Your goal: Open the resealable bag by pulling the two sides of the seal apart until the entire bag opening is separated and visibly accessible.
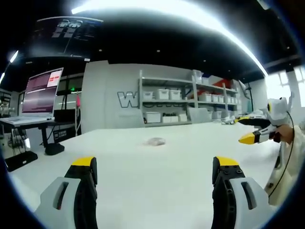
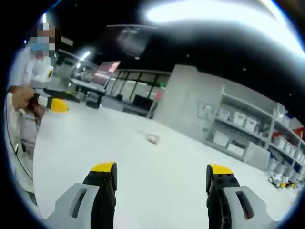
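We see one bag (image 1: 155,141) lying flat mid-bench (image 1: 143,181), well apart from both tools. It looks small, thin, clear, so prob. light, soft and slippery; we'd pinch each side just below the seal. Two tools: left tool (image 1: 155,167) and right tool (image 2: 162,174), both w/ jaws wide apart, holding nothing.

Left gripper (image 1: 155,171) and right gripper (image 2: 162,179) hover, jaws spread wide.

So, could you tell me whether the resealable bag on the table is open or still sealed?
Cannot tell. The bag lies flat on the white table, far from both open grippers, too small and blurred to show its seal.
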